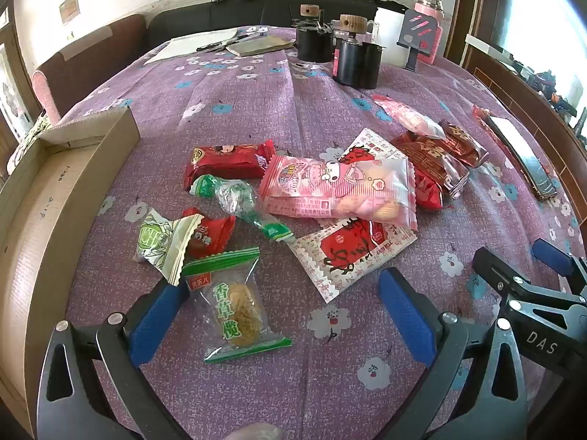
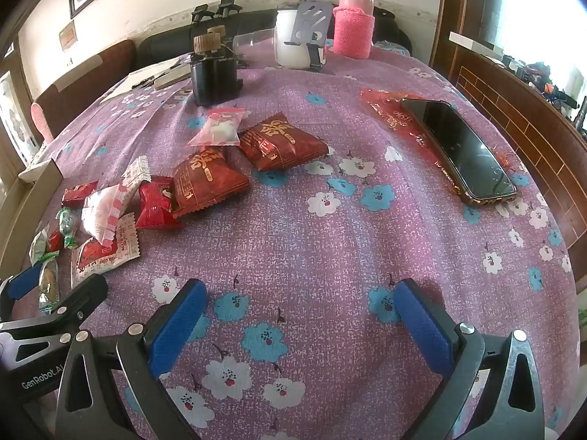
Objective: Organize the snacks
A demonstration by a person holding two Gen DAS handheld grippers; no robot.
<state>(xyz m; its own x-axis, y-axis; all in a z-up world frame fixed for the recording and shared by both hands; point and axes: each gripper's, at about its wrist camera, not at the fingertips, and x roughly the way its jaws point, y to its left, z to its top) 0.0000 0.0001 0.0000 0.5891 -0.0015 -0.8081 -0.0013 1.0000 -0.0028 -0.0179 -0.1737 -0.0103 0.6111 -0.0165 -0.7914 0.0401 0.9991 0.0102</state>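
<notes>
Several snack packets lie in a loose pile on the purple flowered cloth [image 1: 293,110]. Among them are a pink cartoon packet [image 1: 337,187], a red packet [image 1: 227,161] and a white-and-red packet [image 1: 348,253]. A clear green-edged olive packet [image 1: 234,308] lies flat between the fingers of my left gripper [image 1: 282,315], close to the left pad [image 1: 157,311]; that gripper is open. An open cardboard box [image 1: 55,190] stands at the left. My right gripper [image 2: 301,326] is open over bare cloth, right of the pile. Two dark red packets [image 2: 282,143] lie ahead of it.
A black phone [image 2: 458,146] lies on a flat red wrapper [image 2: 385,106] at the right. Black jars with wooden lids [image 1: 356,62], a pink flask [image 2: 354,22], a white jar [image 2: 290,44] and a notebook [image 1: 256,46] stand at the back. The table edge is near right.
</notes>
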